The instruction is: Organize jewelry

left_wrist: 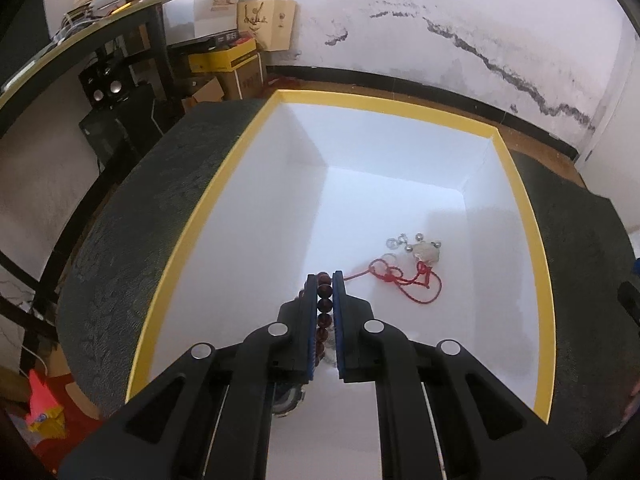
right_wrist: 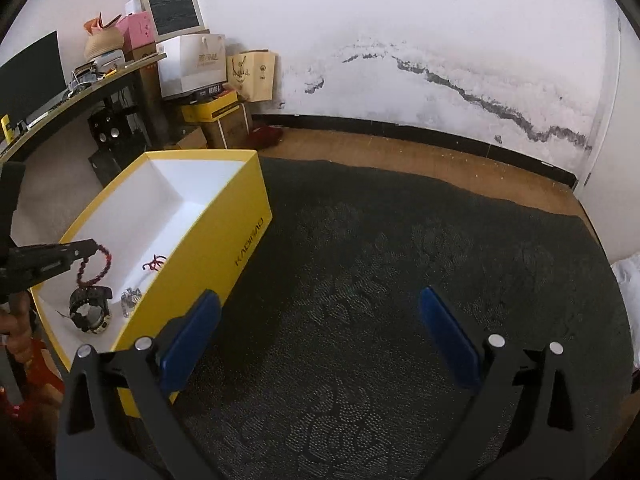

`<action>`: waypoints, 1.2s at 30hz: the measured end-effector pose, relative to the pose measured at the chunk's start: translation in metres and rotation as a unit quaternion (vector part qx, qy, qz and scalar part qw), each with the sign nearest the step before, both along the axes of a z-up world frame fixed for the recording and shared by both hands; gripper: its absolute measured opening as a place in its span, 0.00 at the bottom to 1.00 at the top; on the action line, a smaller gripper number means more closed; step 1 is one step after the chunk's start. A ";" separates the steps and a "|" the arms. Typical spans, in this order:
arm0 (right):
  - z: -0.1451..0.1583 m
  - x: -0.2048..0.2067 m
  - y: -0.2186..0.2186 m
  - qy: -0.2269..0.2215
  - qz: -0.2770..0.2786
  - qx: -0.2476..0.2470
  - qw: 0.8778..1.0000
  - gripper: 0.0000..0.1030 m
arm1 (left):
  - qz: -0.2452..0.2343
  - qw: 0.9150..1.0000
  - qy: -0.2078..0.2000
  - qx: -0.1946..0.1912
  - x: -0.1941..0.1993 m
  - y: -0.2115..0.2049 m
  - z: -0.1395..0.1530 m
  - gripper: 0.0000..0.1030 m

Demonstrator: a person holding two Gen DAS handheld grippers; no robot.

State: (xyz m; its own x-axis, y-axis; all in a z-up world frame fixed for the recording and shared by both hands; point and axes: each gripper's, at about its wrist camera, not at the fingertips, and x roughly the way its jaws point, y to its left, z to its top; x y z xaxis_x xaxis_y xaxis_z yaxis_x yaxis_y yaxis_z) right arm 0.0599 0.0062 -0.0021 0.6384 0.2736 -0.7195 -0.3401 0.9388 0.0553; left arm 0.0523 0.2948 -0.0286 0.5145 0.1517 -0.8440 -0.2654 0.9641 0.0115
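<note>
A yellow box point(left_wrist: 532, 216) with a white inside stands on a dark cloth-covered table. My left gripper point(left_wrist: 324, 280) is shut on a dark red bead bracelet point(left_wrist: 324, 304) and holds it over the inside of the box. In the right wrist view the bracelet point(right_wrist: 105, 266) hangs from the left gripper point(right_wrist: 90, 250) above the box point(right_wrist: 224, 256). In the box lie a red cord with a pale pendant and silver beads point(left_wrist: 416, 264), a black watch point(right_wrist: 89, 310) and a small silver piece point(right_wrist: 130, 300). My right gripper point(right_wrist: 320, 320) is open and empty over the cloth.
The dark patterned cloth point(right_wrist: 400, 280) covers the table to the right of the box. A desk with a monitor point(right_wrist: 32, 76) and stacked cartons and bags point(right_wrist: 208, 68) stand at the back left. A cracked white wall point(right_wrist: 440, 60) is behind.
</note>
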 end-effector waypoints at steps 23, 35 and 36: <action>0.014 -0.007 -0.046 0.009 -0.009 0.038 0.999 0.93 | 0.017 1.000 -0.007 0.025 0.004 -0.042 0.005 0.92; 0.015 -0.003 -0.123 0.019 -0.110 0.019 0.994 0.93 | -0.075 0.992 -0.096 -0.013 -0.015 -0.166 0.047 0.94; 0.015 -0.006 -0.130 0.018 -0.121 0.012 0.992 0.93 | -0.088 0.991 -0.097 -0.012 -0.014 -0.180 0.048 0.94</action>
